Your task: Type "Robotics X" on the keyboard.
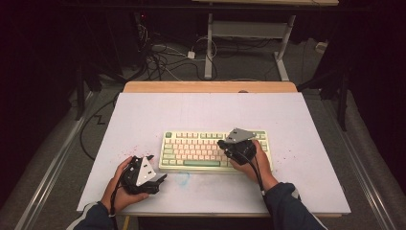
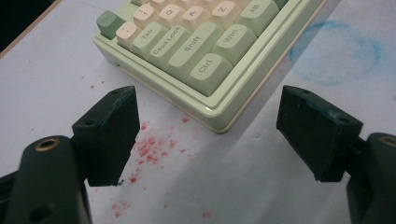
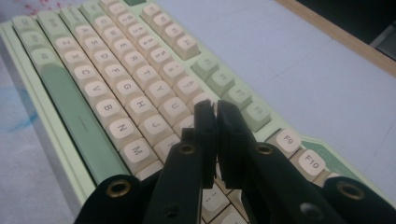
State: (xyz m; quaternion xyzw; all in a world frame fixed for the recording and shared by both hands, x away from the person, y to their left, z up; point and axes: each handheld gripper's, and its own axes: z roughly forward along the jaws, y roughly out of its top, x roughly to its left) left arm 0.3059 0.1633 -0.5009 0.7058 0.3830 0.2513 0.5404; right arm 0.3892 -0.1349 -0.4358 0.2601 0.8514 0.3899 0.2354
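Green keyboard [image 1: 214, 151] lies lengthwise left-right (spacebar nearest person); right claw [image 3: 215, 109] closed over keys, left claw [image 2: 208, 135] wide, empty.

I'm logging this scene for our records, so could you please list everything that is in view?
keyboard: one, pale green case with cream and green keys, near the middle of the table.
table: one, white top with a wooden far edge, under everything.
red specks: a scatter, red, on the table by the keyboard's left front corner.
blue smudge: one, faint blue ring, on the table in front of the keyboard.
cables: several, dark and white, on the floor beyond the table.
desk frame: one, white, on the floor behind the table.
left gripper: one, black, jaws wide apart, left of the keyboard.
right gripper: one, black, jaws together, over the keys.
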